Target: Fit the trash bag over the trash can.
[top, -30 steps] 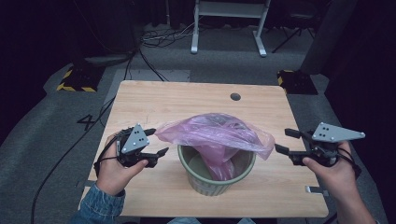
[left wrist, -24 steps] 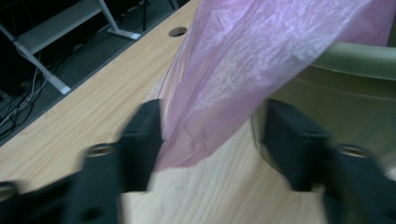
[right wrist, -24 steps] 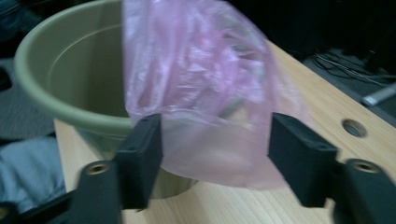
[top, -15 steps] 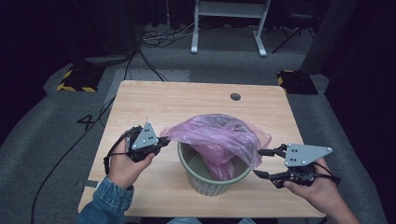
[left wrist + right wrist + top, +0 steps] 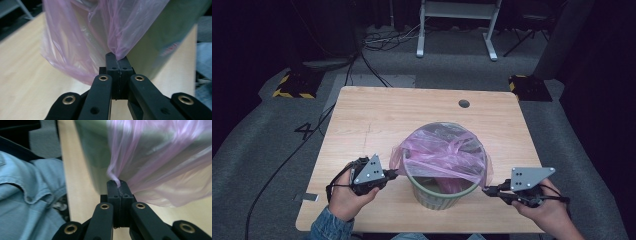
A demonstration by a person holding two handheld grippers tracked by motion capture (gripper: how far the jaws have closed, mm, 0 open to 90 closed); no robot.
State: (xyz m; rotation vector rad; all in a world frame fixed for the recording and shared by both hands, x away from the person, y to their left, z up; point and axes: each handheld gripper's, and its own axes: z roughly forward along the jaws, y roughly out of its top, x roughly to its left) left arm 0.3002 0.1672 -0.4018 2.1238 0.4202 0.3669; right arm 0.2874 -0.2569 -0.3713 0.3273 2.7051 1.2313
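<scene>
A pale green bin (image 5: 438,196) stands on the wooden table (image 5: 377,120), in the lower middle of the high view, near the table's front edge. A thin pink plastic bag (image 5: 442,152) sits in it, its film spread across the mouth and hanging over the rim on both sides.

The left gripper (image 5: 393,173) lies at the lower left of the high view, just beside the bin, carried in the person's left hand (image 5: 346,196). Its jaws are clenched on the bag's edge: in the left gripper view the two black pads meet in the lower middle of the frame with a gathered tip of pink film (image 5: 117,51) caught between them, the bin's green wall (image 5: 160,35) rising at the upper right.

The right gripper (image 5: 488,190) lies at the lower right of the high view, at the bin's other side, in the right hand (image 5: 546,210). Its jaws have just been closing and now pinch the bag too: in the right gripper view a twisted strand of pink film (image 5: 113,176) runs into the closed pads in the middle of the frame. A blue denim sleeve (image 5: 27,195) fills the left of that frame
</scene>
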